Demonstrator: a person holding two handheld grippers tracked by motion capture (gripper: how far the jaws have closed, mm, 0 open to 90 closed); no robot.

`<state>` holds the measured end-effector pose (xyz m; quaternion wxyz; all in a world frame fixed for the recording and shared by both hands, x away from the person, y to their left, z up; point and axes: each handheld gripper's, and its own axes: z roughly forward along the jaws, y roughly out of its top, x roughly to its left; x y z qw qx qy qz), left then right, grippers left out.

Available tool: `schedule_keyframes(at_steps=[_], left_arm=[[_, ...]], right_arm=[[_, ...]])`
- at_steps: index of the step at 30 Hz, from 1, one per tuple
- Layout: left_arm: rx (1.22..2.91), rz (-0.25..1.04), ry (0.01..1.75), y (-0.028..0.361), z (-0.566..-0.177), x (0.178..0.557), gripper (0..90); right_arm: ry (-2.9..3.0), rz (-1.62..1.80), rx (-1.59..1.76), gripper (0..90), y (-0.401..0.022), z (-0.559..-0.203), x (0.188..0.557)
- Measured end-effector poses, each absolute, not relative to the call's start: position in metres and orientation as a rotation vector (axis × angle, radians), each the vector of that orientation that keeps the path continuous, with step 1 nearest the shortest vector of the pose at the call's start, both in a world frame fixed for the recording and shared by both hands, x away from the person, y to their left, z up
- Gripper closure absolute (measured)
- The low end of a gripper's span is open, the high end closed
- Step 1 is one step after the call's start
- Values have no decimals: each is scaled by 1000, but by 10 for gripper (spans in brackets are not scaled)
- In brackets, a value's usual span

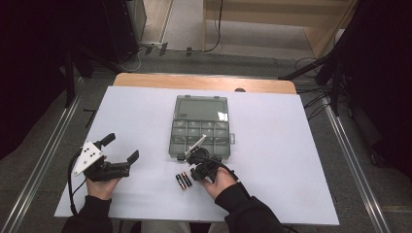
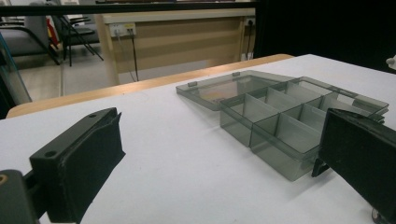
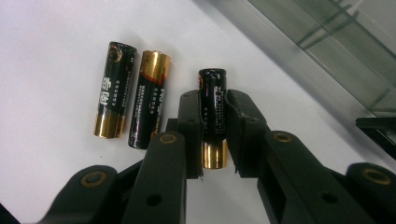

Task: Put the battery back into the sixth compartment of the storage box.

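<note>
Three black-and-gold AA batteries lie on the white table top near its front edge. In the right gripper view, my right gripper [image 3: 214, 112] is shut on one battery [image 3: 215, 156], its pads pressing on both sides. The other two batteries [image 3: 133, 95] lie side by side just beside it. From above, the right gripper [image 1: 193, 174] sits next to the loose batteries [image 1: 181, 180], just in front of the box. A smoky clear compartment box [image 1: 200, 131] stands with its lid flat behind it. My left gripper [image 1: 121, 147] rests at the front left, jaws wide with nothing between them.
The white board [image 1: 272, 160] covers a wooden table whose far edge [image 1: 204, 81] shows behind it. In the left gripper view, the box [image 2: 280, 121] with its empty compartments sits ahead and to the right of the left gripper [image 2: 224, 154]. Metal rails and cables flank the table.
</note>
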<state>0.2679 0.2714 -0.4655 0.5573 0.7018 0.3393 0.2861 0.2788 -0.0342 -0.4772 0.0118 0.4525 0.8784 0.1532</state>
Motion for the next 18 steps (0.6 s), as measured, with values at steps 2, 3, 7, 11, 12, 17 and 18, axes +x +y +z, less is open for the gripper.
schedule_keyframes(at_steps=[2,3,7,11,12,17,18], left_arm=[[1653,673,805,271,-466,268,0],[1654,673,805,271,-466,268,0],[1657,672,804,271,-466,268,0],[1657,671,804,271,-466,268,0],[1657,670,804,271,-466,268,0],[1658,667,804,271,-466,268,0],[1659,668,803,271,-466,268,0]], right_arm=[[2747,485,1414,776,-35,-477,280],[2751,492,1417,777,-36,-477,280],[2751,513,1423,777,-37,-475,280],[2748,569,1436,778,-41,-471,280],[2748,569,1436,778,-41,-471,280],[2741,632,1465,778,-46,-467,281],[2741,641,1466,778,-47,-466,281]])
